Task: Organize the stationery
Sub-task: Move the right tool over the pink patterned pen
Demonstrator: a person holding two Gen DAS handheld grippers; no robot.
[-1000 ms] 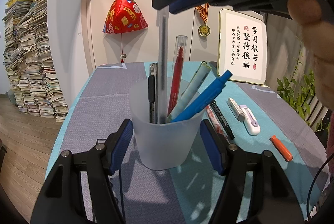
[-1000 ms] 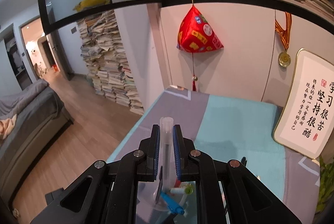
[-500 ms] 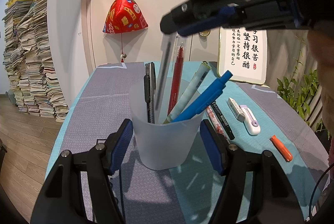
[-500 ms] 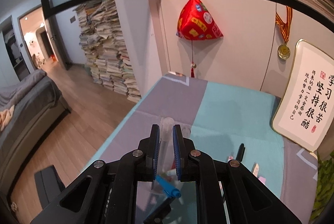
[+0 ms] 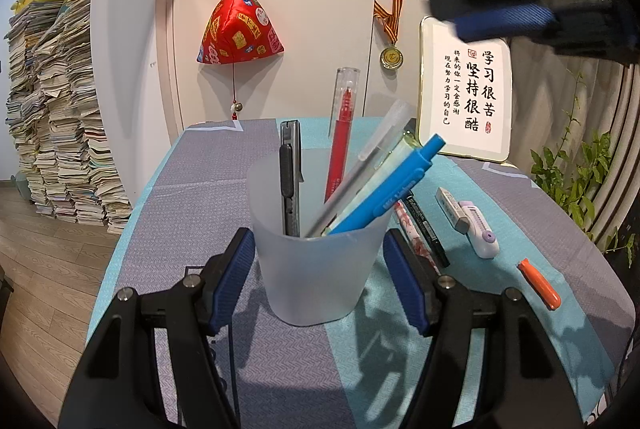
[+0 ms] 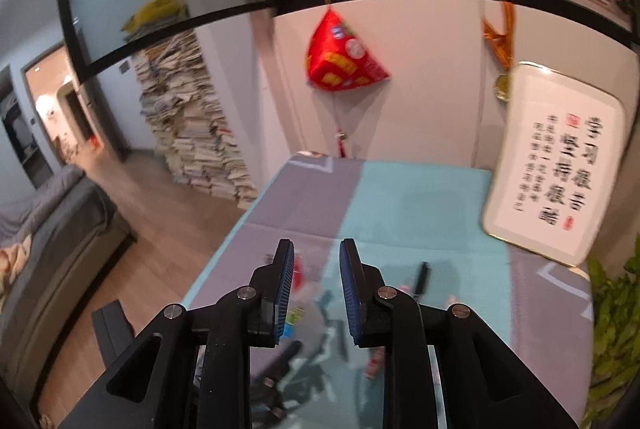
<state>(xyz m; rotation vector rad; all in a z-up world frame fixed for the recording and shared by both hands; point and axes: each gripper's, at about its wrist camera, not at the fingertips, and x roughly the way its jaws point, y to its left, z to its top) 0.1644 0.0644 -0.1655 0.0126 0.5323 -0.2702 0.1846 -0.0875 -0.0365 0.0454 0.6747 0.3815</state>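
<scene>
We log: table (image 5: 208,189), teal-grey cloth. Frosted cup (image 5: 316,265), centre, clamped by left gripper (image 5: 318,281), pens inside. Right gripper (image 6: 316,293) at 1 o'clock, empty, jaws opening. Orange marker (image 5: 538,283) at 4 o'clock.

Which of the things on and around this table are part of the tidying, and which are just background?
Job:
cup with pens, steadied by left gripper
black marker
patterned pen
eraser
correction tape
orange cap
right gripper, jaws opening, nothing between them

Background:
framed calligraphy
red pouch
medal
paper stacks
plant
</scene>
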